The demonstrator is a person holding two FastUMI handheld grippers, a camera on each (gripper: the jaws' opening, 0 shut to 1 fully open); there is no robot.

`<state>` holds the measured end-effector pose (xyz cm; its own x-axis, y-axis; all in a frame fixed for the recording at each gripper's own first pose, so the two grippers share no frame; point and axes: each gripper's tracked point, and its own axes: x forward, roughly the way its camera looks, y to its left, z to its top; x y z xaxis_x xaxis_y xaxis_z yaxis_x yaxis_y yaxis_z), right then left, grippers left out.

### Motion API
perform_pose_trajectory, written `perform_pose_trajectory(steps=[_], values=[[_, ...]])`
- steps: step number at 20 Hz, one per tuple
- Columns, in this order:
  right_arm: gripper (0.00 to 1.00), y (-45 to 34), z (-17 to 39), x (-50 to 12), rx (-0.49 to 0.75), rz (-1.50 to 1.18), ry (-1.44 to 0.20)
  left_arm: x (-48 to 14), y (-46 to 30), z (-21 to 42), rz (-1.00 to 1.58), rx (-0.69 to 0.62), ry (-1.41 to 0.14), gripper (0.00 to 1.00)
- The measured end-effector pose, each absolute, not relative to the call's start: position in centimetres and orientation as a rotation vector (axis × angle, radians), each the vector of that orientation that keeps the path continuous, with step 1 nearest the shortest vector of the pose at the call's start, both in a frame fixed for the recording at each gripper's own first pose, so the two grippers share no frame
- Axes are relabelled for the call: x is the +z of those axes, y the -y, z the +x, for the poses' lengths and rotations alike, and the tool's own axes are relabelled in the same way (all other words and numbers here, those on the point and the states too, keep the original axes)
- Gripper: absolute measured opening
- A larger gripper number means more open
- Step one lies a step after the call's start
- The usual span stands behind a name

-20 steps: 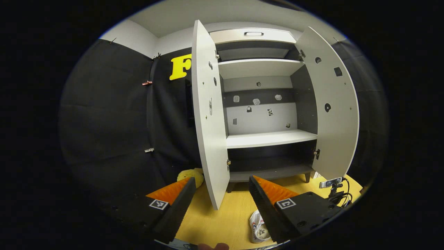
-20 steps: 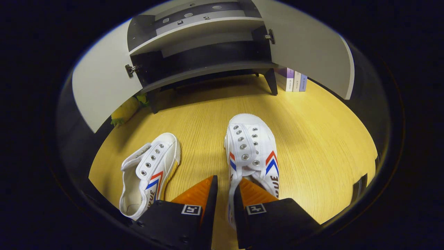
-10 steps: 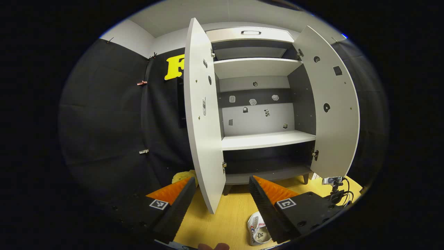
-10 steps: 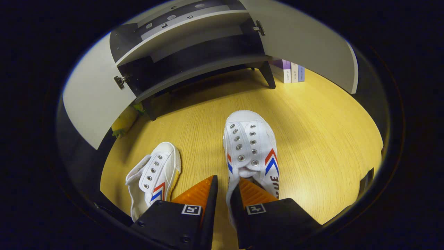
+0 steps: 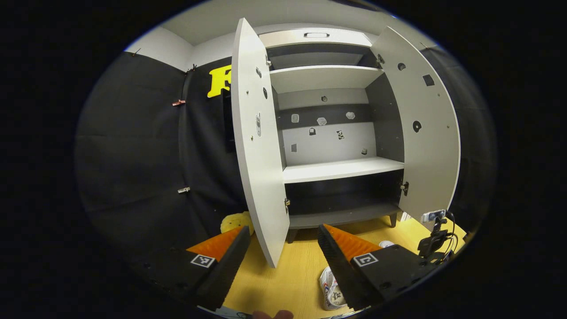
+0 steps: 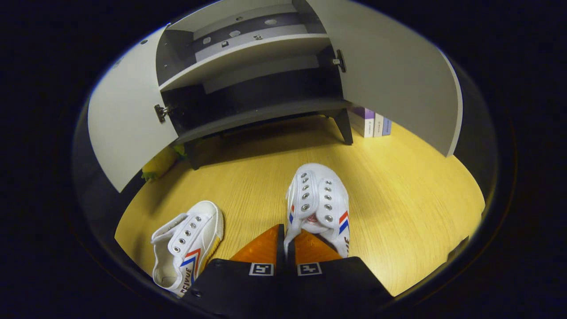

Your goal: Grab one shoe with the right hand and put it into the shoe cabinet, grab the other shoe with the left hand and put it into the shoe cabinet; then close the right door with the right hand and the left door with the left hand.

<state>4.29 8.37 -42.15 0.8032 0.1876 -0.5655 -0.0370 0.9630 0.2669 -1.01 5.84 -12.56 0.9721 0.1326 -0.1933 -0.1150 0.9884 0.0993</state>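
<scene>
In the right gripper view my right gripper (image 6: 285, 231) is shut on the side wall of a white shoe (image 6: 320, 204) with red and blue chevrons, its toe pointing toward the shoe cabinet (image 6: 257, 117). The second white shoe (image 6: 186, 243) lies on the wooden floor to the left. In the left gripper view my left gripper (image 5: 281, 239) is open, held in the air facing the cabinet (image 5: 336, 170), whose left door (image 5: 259, 146) and right door (image 5: 425, 133) stand wide open. A shoe (image 5: 330, 288) shows on the floor between its fingers. The shelves are bare.
A yellow plush toy (image 6: 159, 161) lies beside the cabinet's left leg. Some books (image 6: 372, 124) stand behind the right door. A small camera with cables (image 5: 434, 235) sits on the floor at the right. Wooden floor (image 6: 398, 186) spreads in front of the cabinet.
The right gripper has closed its fingers on the shoe's side wall and the shoe has shifted slightly. The left gripper's view has drifted a little; its fingers stay open.
</scene>
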Motion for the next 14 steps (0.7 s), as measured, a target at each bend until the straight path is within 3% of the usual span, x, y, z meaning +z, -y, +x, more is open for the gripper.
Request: perform_pose_trajectory(steps=[8,14], values=[[0.04,-8.0,5.7,-36.5,0.14,0.368,-0.549,-12.2,-5.2,-0.8,0.076,0.123,-0.199,0.97],[0.04,-8.6,7.7,-27.7,0.155,0.383,-0.415,-11.1,-5.2,-0.9,0.076,0.126,-0.178,0.97]])
